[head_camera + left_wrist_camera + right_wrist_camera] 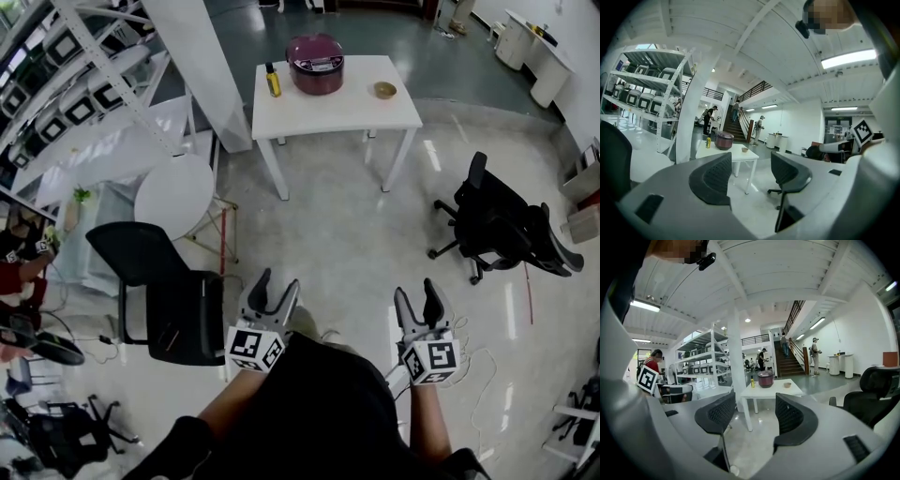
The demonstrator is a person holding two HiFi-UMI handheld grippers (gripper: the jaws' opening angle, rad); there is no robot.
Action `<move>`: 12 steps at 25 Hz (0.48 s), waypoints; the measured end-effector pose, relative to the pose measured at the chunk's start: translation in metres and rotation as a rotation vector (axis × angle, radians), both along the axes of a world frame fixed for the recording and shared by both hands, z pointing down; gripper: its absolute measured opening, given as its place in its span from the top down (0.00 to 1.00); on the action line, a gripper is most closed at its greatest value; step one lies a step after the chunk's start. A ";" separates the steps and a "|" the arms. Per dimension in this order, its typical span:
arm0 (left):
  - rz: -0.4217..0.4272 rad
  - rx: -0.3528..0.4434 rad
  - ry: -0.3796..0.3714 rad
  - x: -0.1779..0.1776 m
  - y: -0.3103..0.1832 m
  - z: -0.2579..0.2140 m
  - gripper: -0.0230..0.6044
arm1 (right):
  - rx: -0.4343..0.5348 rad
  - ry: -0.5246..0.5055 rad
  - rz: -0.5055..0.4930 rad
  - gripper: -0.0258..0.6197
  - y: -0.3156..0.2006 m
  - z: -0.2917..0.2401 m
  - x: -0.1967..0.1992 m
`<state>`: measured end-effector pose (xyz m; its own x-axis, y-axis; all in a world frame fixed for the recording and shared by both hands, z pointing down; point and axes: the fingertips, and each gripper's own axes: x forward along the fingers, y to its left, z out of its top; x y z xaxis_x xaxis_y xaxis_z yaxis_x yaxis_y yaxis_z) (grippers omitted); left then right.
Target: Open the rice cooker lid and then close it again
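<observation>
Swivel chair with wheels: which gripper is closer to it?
Right. The right gripper sits down and left of the swivel chair, not touching it. The left gripper is much farther left.

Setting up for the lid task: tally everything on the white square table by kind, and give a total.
Round dark-red rice cooker: 1
Yellow bottle with black cap: 1
Small tan bowl: 1
Total on the white table: 3
</observation>
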<state>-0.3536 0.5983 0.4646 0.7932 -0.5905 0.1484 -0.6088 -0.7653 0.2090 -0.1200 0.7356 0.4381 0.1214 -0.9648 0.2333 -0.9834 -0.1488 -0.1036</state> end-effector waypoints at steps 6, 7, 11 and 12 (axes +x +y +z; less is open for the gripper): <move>0.023 -0.053 -0.022 0.025 -0.013 0.014 0.58 | -0.022 -0.077 -0.004 0.60 -0.012 0.016 0.010; 0.033 -0.055 -0.021 0.032 -0.015 0.014 0.58 | -0.023 -0.079 -0.001 0.60 -0.015 0.017 0.013; 0.077 -0.038 -0.004 0.062 -0.029 0.009 0.58 | -0.024 -0.069 0.017 0.60 -0.026 0.016 0.032; 0.083 -0.032 0.002 0.070 -0.035 0.008 0.58 | -0.024 -0.068 0.022 0.60 -0.030 0.017 0.038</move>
